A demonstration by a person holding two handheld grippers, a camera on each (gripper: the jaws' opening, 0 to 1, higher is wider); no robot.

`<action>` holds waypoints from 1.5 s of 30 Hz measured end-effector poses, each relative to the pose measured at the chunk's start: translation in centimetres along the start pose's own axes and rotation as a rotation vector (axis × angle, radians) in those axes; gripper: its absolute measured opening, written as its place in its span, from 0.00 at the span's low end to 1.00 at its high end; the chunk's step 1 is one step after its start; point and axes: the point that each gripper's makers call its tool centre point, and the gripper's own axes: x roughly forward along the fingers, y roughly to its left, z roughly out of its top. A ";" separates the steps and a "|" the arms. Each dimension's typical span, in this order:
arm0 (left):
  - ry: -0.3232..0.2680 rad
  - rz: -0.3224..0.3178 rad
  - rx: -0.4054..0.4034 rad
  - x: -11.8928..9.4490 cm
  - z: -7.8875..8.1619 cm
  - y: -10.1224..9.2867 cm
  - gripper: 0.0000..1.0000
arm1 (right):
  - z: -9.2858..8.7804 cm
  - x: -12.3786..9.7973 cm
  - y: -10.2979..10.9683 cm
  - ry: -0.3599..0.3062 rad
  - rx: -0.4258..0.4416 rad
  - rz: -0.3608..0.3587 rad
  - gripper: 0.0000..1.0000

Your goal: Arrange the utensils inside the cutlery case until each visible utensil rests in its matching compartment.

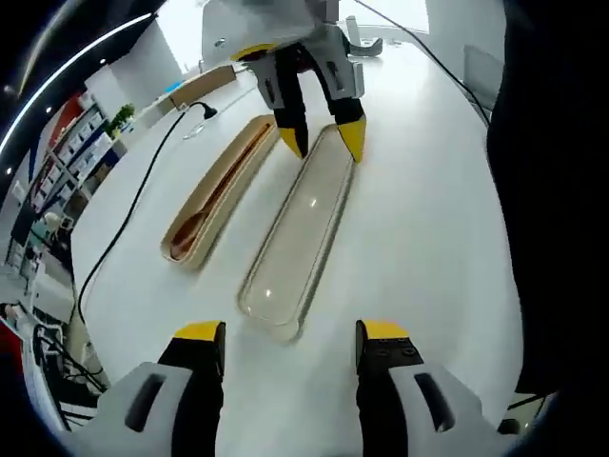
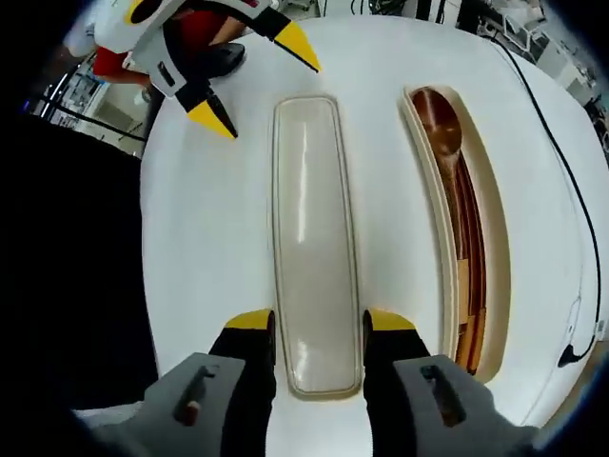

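Note:
A beige cutlery case (image 1: pixel 211 200) lies on the white table (image 1: pixel 419 238) with a wooden spoon (image 2: pixel 440 122) and other long wooden pieces inside it. Beside it lies a clear, empty oblong lid or tray (image 1: pixel 297 227). My right gripper (image 2: pixel 319 321) is open and stands astride one end of the clear tray (image 2: pixel 309 209), a jaw at each long edge; whether the jaws touch it is unclear. My left gripper (image 1: pixel 290 333) is open just off the tray's opposite end, holding nothing. It enters the right gripper view (image 2: pixel 255 81) from above, and the right gripper (image 1: pixel 324 143) faces it.
A black cable (image 1: pixel 128 209) runs across the table past the case to a plug (image 2: pixel 571 354). A person's dark clothing (image 1: pixel 557 190) borders the table on one side. A cardboard box (image 1: pixel 205 84) stands at the far end, with shelves beyond.

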 end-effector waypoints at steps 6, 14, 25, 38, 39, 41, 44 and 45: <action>-0.006 0.003 0.155 0.5 1.1 0.5 0.50 | -0.1 -0.4 0.1 -0.027 0.043 0.132 0.33; 0.008 0.018 0.328 1.0 1.8 0.4 0.31 | -0.2 -0.6 0.1 -0.013 0.022 0.177 0.33; 0.069 0.012 0.430 1.3 0.8 0.7 0.13 | 0.0 -0.7 0.0 0.000 0.061 0.222 0.33; 0.078 -0.002 0.447 1.0 0.8 1.4 0.09 | -0.1 -0.6 0.2 0.008 0.081 0.229 0.33; 0.079 -0.003 0.448 1.0 0.8 1.4 0.09 | -0.1 -0.6 0.2 0.008 0.080 0.228 0.34; 0.081 -0.005 0.451 1.0 0.8 1.3 0.09 | -0.1 -0.6 0.2 0.001 0.085 0.225 0.34; 0.081 -0.009 0.450 0.9 0.9 1.2 0.08 | -0.2 -0.6 0.5 -0.010 0.085 0.213 0.35; 0.077 -0.014 0.455 0.8 0.9 1.1 0.08 | -0.3 -0.6 0.6 -0.012 0.086 0.211 0.35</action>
